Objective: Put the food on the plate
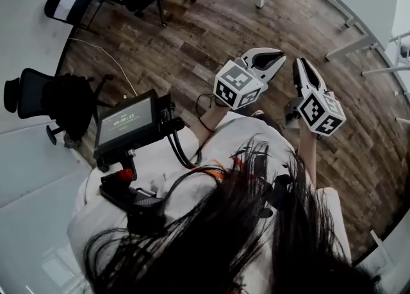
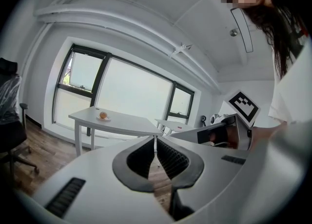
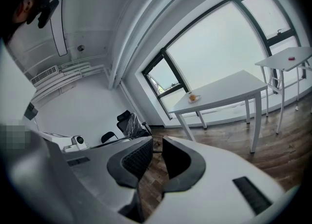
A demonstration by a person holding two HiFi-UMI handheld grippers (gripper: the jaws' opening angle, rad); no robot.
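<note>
- Arriving at the distant tabletop with the left gripper and right gripper pressed together, empty, could knock the orange food away.
- Spreading them late causes that.

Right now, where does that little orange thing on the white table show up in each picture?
Head view: not in it.
Left tool view: the orange thing is left of centre, at mid-height, on the table.
Right tool view: the orange thing is right of centre, at mid-height, on the table.
Shared landmark: the white table under it, seen in both tool views.
</note>
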